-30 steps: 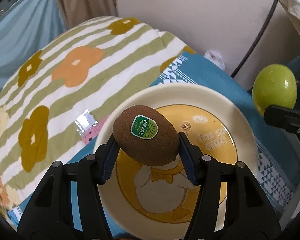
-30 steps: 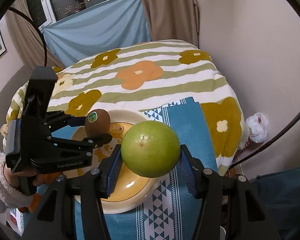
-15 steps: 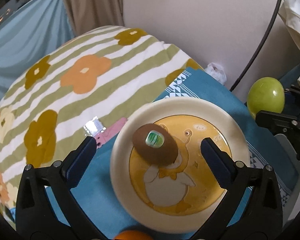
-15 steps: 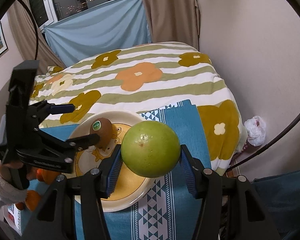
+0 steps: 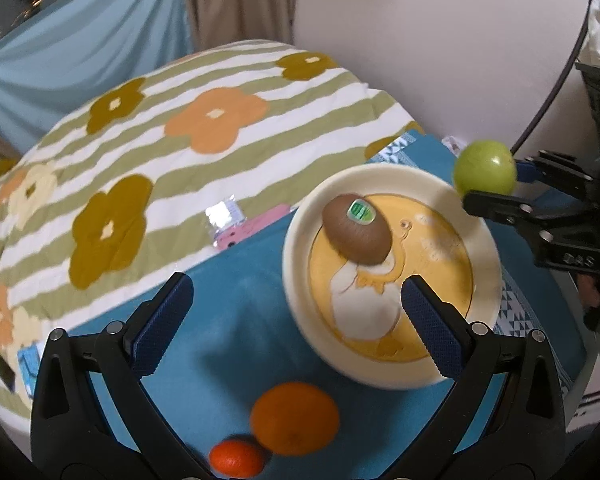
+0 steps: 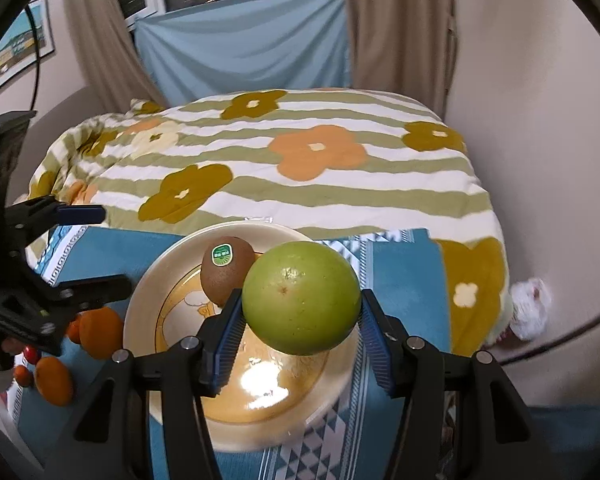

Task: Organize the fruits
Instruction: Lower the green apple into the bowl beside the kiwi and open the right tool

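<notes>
A brown kiwi with a green sticker lies on the cream plate with a yellow duck picture. My left gripper is open and empty, pulled back to the lower left of the plate over the blue cloth. An orange and a smaller mandarin lie just below its fingers. My right gripper is shut on a green round fruit and holds it above the plate, in front of the kiwi. The left gripper shows at the left edge there.
A blue patterned cloth covers the near table, beside a striped flowered blanket. A pink packet and foil wrapper lie at the blanket's edge. Several oranges sit left of the plate. The wall stands close on the right.
The left gripper opened and let the kiwi down onto the plate, then drew back up and to the left. The right gripper kept its hold on the green fruit and rolled slightly.
</notes>
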